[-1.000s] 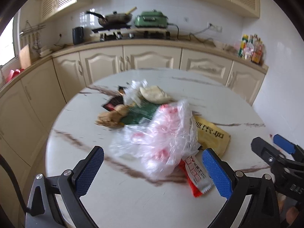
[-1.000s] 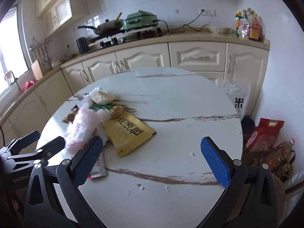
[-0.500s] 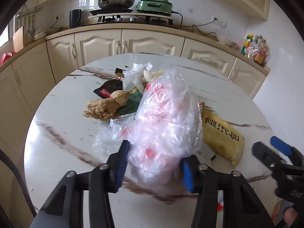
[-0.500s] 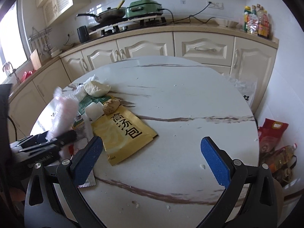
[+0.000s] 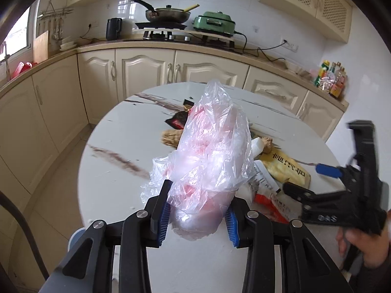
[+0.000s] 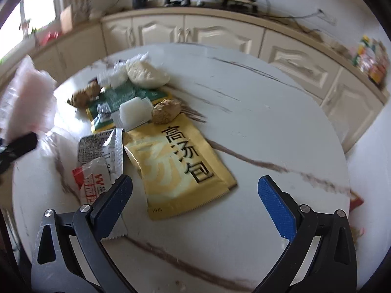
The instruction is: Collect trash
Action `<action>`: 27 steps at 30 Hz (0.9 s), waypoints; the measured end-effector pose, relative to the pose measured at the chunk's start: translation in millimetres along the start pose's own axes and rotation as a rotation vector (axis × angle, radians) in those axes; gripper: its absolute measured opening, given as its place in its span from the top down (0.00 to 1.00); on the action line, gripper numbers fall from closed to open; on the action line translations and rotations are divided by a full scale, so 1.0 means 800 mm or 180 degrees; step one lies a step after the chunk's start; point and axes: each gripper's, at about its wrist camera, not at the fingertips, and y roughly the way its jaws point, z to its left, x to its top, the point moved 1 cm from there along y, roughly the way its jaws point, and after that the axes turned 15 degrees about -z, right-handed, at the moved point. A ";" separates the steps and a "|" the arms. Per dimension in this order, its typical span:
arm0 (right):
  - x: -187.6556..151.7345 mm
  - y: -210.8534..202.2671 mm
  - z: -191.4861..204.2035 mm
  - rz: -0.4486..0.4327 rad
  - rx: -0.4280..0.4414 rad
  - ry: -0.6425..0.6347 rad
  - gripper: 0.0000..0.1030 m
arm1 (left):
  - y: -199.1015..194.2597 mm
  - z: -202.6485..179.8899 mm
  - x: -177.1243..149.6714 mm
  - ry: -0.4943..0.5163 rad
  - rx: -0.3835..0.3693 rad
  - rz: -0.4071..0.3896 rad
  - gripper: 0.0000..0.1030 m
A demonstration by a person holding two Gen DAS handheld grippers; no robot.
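My left gripper point(image 5: 198, 213) is shut on a crumpled clear plastic bag with pink marks point(image 5: 210, 151) and holds it above the round marble table point(image 5: 117, 146). The bag also shows blurred at the left edge of the right wrist view point(image 6: 27, 100). My right gripper point(image 6: 195, 195) is open and empty, low over the table, with a yellow soup packet point(image 6: 178, 166) between and just beyond its fingers. It also shows in the left wrist view point(image 5: 327, 171). A red-and-white sachet point(image 6: 95, 173) lies by its left finger.
More trash lies behind the yellow packet: a green packet point(image 6: 122, 100), a white block point(image 6: 133, 113), ginger pieces point(image 6: 166, 111), a pale dough-like lump point(image 6: 146, 73) and a dark wrapper point(image 5: 177, 120). Cream cabinets and a counter with a stove point(image 5: 166, 28) ring the table.
My left gripper has lifted the plastic bag off the pile. My right gripper has moved down and forward toward the yellow packet, still open.
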 end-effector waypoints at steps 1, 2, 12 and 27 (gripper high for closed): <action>0.001 0.007 0.004 0.0056 0.0007 -0.0053 0.00 | -0.006 0.000 -0.001 0.0008 0.0008 0.0003 0.66; 0.002 0.011 0.005 0.0078 0.0037 -0.0056 0.00 | -0.011 0.000 -0.001 0.0010 0.0003 0.0004 0.66; 0.012 0.019 -0.004 0.0115 0.0312 0.0012 0.36 | -0.054 0.001 0.001 -0.0024 -0.0144 -0.0030 0.66; -0.010 -0.047 -0.016 -0.0168 0.0121 0.0235 0.44 | -0.123 0.010 0.011 -0.0009 -0.0267 -0.0159 0.66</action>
